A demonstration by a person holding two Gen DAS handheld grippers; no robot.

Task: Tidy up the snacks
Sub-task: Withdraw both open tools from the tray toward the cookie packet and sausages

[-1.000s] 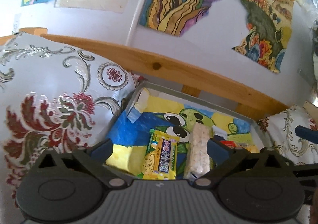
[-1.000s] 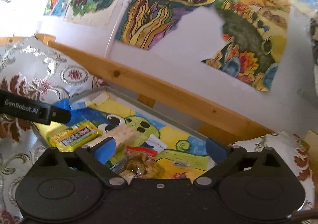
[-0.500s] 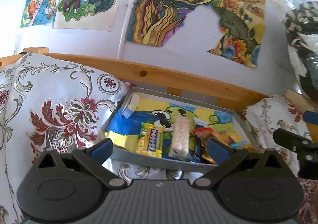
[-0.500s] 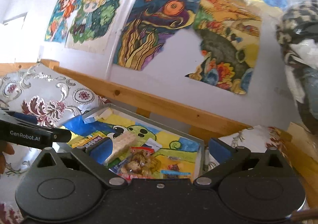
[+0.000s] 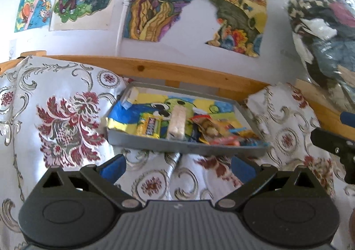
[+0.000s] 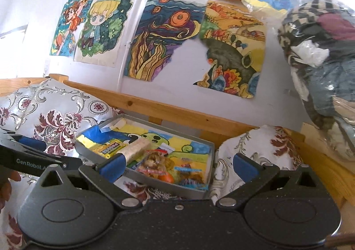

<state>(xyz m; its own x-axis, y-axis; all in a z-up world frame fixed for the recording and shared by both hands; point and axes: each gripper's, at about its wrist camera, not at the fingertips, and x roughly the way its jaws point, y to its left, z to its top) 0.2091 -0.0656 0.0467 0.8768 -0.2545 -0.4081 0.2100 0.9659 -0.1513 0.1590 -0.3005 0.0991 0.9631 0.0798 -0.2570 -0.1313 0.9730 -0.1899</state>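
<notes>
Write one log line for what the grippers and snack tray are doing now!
left gripper: open, empty | right gripper: open, empty | tray: holds snacks

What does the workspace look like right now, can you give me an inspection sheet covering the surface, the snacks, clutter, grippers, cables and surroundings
Surface: floral bedding, rumpled, with a grey tray resting on it.
Job's things: inside the tray, a yellow snack pack on the left, a pale rice-cracker bar beside it, and mixed wrappers piled at the right.
Clutter: bagged clothes bundled at the right; blue tape at the tray's far left corner.
Grippers: left gripper open, empty, short of the tray; right gripper open, empty, over the tray's near edge.
Cables: nothing seen.
Surroundings: wooden rail behind the tray; drawings on the white wall.
</notes>
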